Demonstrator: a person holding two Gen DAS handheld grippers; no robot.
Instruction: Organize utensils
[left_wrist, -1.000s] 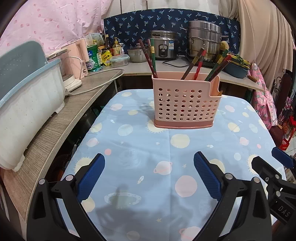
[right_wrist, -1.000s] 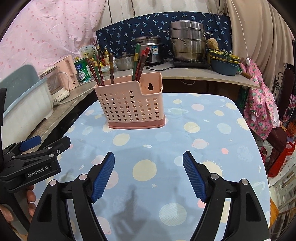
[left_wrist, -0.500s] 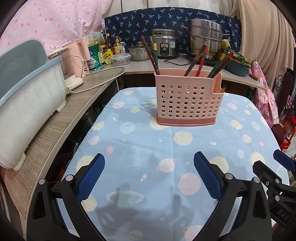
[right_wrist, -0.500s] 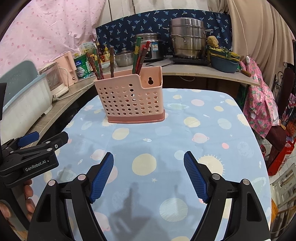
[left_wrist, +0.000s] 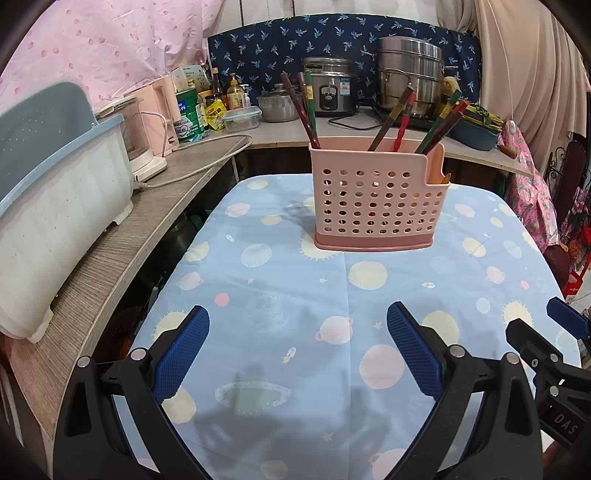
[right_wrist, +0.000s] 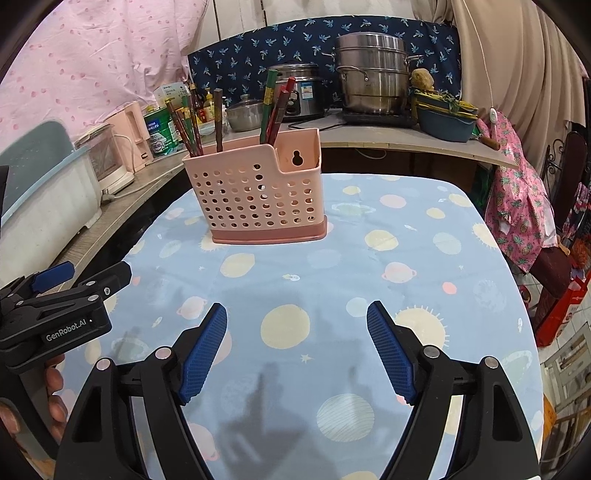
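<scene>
Both of my tools have backed off a bit over the last second, so the pink holder (left_wrist: 376, 201) sits a little higher and farther up in each view now. My left tool (left_wrist: 298, 350) hangs over the blue planet-print cloth on the surface (left_wrist: 280, 295), blue pads spread wide with nothing between them. Same deal with my right tool (right_wrist: 296, 349), wide and holding nothing. That holder stands upright near the far end of the surface, well apart from both tools. Chopsticks (left_wrist: 306, 107) stick out of it in a few bunches, leaning left and right. Off to the left there's a white dish rack (left_wrist: 55, 206) on the side counter, and a rice cooker (right_wrist: 299, 92) behind.
</scene>
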